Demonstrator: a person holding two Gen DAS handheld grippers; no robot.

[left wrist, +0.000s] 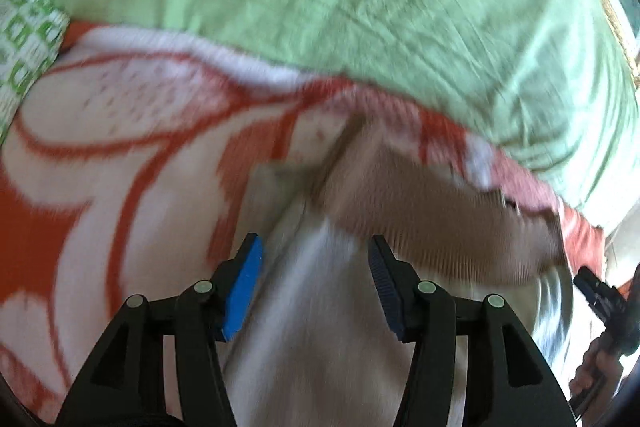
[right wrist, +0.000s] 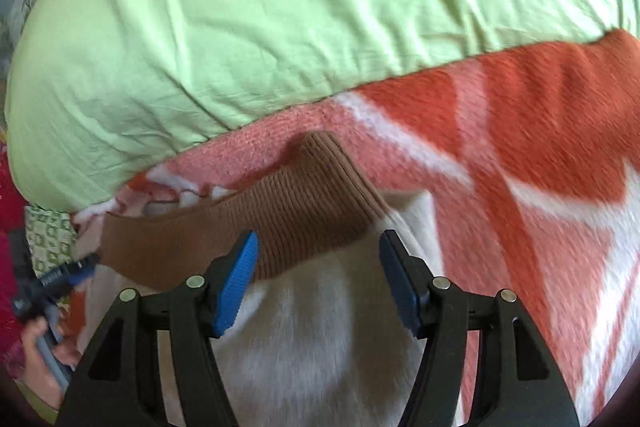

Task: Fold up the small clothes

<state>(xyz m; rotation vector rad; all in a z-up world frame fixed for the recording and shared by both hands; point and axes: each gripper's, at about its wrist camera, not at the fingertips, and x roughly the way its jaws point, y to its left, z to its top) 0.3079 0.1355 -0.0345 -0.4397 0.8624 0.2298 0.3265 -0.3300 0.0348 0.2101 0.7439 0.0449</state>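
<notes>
Below, both tongs [left wrist: 316,251] [right wrist: 319,247] agape over garment [right wrist: 296,219].

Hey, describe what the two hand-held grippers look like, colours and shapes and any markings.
Both look alike. The left hand-held gripper has matte black, angular linkage arms with round silver pivot pins and cut-out openings, ending in ribbed blue pads. The right hand-held gripper has the same black frame, silver pins and ribbed blue pads. No cables, labels or sleeves show.

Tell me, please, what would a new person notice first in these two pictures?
First, the orange and white blanket covering the near surface, with a large light green pillow behind it. On the blanket lies a white garment with a brown ribbed band, directly ahead of the open right gripper.
</notes>
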